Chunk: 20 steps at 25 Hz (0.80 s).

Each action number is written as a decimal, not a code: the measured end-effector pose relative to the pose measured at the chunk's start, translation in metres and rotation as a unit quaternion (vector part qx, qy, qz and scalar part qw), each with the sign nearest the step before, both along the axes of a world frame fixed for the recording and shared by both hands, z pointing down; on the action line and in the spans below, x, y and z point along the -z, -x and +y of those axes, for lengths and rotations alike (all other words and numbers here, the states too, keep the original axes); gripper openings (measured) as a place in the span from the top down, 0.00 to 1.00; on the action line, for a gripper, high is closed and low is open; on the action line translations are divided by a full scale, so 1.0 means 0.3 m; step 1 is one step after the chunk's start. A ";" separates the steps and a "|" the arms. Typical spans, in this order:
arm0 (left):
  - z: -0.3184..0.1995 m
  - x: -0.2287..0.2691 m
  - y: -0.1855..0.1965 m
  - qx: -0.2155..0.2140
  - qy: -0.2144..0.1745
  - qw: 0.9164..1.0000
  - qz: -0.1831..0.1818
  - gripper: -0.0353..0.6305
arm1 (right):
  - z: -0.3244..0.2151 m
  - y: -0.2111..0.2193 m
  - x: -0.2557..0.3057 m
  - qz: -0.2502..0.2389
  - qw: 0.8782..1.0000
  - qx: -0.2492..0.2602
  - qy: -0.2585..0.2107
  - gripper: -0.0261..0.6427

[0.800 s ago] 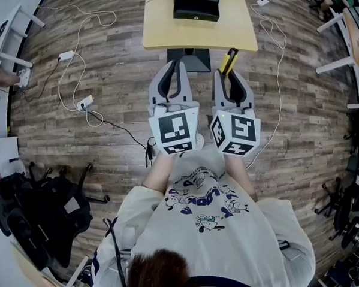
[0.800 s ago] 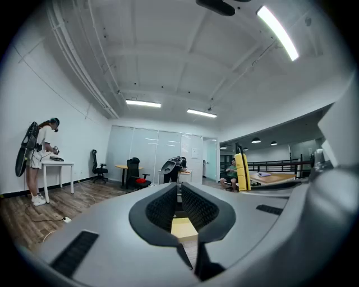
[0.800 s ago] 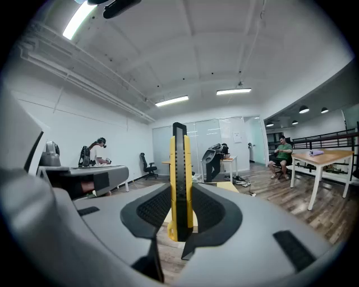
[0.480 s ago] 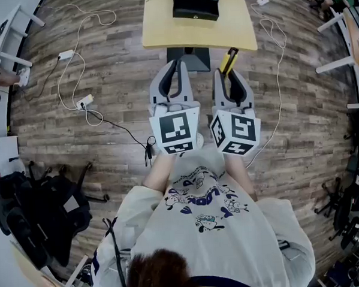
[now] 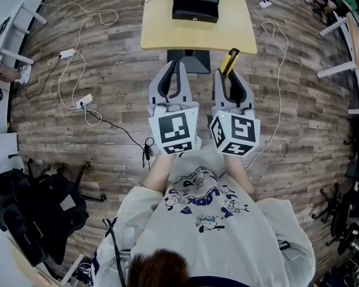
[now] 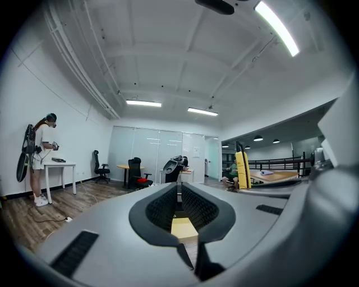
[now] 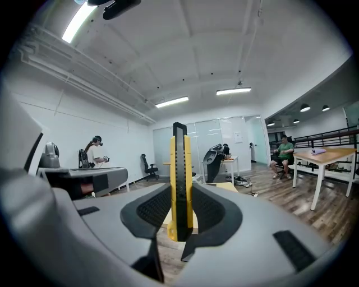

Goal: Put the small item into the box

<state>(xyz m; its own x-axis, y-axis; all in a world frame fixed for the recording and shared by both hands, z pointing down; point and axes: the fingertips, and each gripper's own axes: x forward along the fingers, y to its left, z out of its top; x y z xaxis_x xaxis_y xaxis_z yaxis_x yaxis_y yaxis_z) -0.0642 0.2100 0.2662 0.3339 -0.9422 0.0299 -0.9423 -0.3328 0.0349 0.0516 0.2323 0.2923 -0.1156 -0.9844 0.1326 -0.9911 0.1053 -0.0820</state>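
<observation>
A black box [image 5: 195, 4] stands on the far part of a small yellow table [image 5: 162, 33] ahead of me. My right gripper [image 5: 228, 71] is shut on a yellow and black utility knife [image 5: 228, 60], which stands upright between the jaws in the right gripper view [image 7: 179, 179]. The knife's tip hangs near the table's front edge. My left gripper [image 5: 176, 64] is held level beside the right one, its jaws meeting at the tip with nothing between them [image 6: 178, 193]. Both grippers are close to my chest, short of the table.
White cables and a power strip [image 5: 83, 103] lie on the wooden floor at the left. Black office chairs [image 5: 45, 213] stand at the lower left. Another desk [image 7: 325, 157] with a seated person [image 7: 285, 151] is at the right. A standing person [image 6: 39, 157] is at the left wall.
</observation>
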 end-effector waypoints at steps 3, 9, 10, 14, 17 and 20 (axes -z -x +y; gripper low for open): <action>0.001 -0.006 -0.026 0.003 -0.002 1.000 0.000 0.90 | -0.008 -0.026 -0.013 -0.003 1.000 0.004 0.002 0.77; -0.004 -0.030 -0.077 0.010 0.006 1.000 -0.003 0.90 | -0.022 -0.072 -0.046 -0.013 1.000 0.015 0.015 0.77; -0.007 -0.034 -0.083 0.010 0.008 1.000 -0.004 0.90 | -0.027 -0.076 -0.049 -0.015 1.000 0.016 0.017 0.77; -0.036 -0.043 -0.097 0.014 0.013 1.000 -0.007 0.90 | -0.056 -0.085 -0.061 -0.021 0.999 0.022 0.022 0.77; -0.069 -0.049 -0.106 0.014 0.015 1.000 -0.009 0.90 | -0.089 -0.088 -0.069 -0.025 0.999 0.024 0.025 0.77; -0.118 -0.059 -0.113 0.012 0.018 1.000 -0.010 0.90 | -0.138 -0.088 -0.078 -0.026 0.999 0.026 0.029 0.77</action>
<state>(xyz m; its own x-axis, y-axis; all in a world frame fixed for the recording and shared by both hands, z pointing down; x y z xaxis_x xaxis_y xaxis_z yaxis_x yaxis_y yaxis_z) -0.0303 0.1745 0.2838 0.3093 -0.9483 0.0711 -0.9509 -0.3081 0.0281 0.0781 0.1910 0.3158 -0.1752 -0.9677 0.1810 -0.9786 0.1510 -0.1396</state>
